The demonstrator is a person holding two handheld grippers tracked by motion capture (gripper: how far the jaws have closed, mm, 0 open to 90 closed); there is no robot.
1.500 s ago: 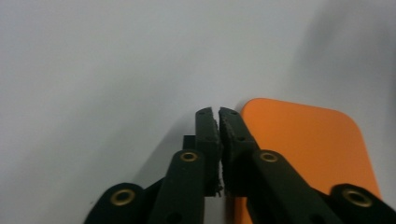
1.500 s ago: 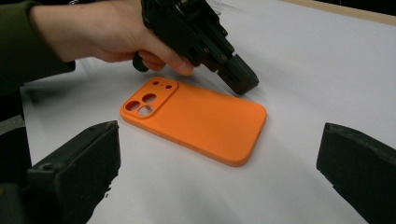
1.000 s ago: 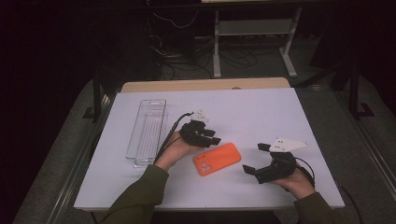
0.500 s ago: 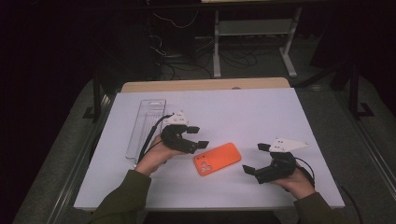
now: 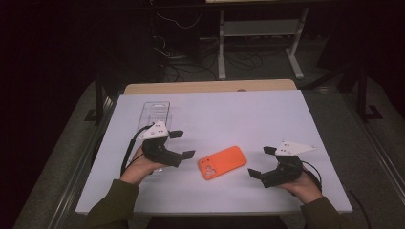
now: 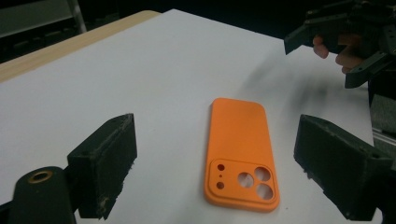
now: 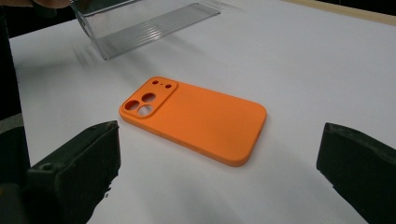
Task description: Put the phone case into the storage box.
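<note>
An orange phone case point(image 5: 222, 162) lies flat, back side up with its camera cut-outs showing, on the white tabletop point(image 5: 229, 114). My left gripper point(image 5: 183, 144) hovers just left of the case and points at it. Its jaws have just been opening and stand open with nothing between them. In the left gripper view the case point(image 6: 240, 154) lies on the table ahead, beyond the two black pads point(image 6: 105, 168). My right gripper point(image 5: 260, 162) is held to the right of the case, open and empty. The right gripper view has the case point(image 7: 196, 116) ahead of its jaws.
A clear ribbed plastic tray point(image 5: 156, 117) lies at the table's left, just behind my left hand, and appears far off in the right gripper view point(image 7: 140, 23). A wooden strip point(image 5: 205, 87) borders the far edge. Beyond stand dark floor, cables and a metal stand.
My left gripper has drawn back to the left, away from the orange case, and its jaws have spread wider. The case and the right gripper have stayed where they were.
</note>
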